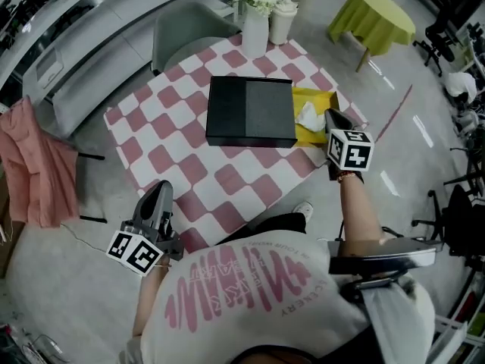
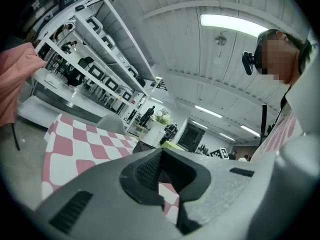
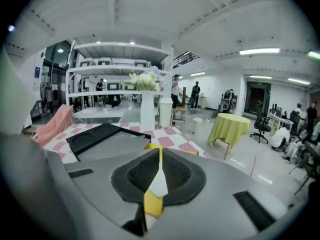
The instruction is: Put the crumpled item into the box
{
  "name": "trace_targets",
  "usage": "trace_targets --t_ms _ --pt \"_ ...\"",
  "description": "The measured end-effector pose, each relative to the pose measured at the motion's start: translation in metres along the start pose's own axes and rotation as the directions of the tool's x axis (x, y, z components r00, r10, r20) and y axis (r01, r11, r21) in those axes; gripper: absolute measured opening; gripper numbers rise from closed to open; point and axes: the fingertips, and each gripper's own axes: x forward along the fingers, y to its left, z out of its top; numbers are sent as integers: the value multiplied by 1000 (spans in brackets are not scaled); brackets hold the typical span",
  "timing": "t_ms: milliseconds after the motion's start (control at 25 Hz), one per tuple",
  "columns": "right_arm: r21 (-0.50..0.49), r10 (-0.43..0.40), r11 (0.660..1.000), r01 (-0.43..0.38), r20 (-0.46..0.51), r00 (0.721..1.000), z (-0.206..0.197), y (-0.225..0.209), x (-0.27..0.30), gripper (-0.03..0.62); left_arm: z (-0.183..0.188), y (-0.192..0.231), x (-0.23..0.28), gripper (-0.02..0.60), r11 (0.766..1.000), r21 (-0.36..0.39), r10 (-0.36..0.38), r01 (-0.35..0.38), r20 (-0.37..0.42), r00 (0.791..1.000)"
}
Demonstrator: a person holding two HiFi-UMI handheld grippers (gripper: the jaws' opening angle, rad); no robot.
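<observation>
Crumpled item (image 1: 307, 117), white, lies inside the yellow box (image 1: 313, 95) at the right edge of the table (image 1: 227, 182), with the box against the black case (image 1: 250, 111). Right gripper (image 1: 330, 115) is just beside it, jaws together bar a slit, clamping nothing. Left gripper (image 1: 161, 188) is off the near-left corner, jaws together, empty. Risk: the box sits close to the edge, so a knock from the right gripper could probably tip it off, item included.

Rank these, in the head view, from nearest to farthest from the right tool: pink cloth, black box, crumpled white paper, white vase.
1. Crumpled white paper, in the yellow box beside the right tool.
2. Black box, middle of the table.
3. White vase, table's far edge.
4. Pink cloth, off the table, far left.
</observation>
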Motion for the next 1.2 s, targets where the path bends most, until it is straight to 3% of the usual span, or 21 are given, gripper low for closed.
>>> trace_targets --t_ms 200,480,640,800,1200 --pt "93 -13 996 -1 156 988 20 39 -53 6 20 1 -5 8 995 34 -95 96 -16 995" --pt "174 8 983 -57 271 963 56 83 -134 6 38 -27 9 8 973 7 -227 229 -87 970" --pt "184 -20 982 -36 293 956 63 74 -173 6 42 -56 24 8 951 25 -303 308 -117 946" --pt "225 -37 974 -32 293 955 54 53 -197 6 39 -81 36 8 943 21 -328 332 -108 939" --pt "198 19 977 -81 296 955 33 17 -252 6 8 -173 49 8 916 39 -394 400 -111 912"
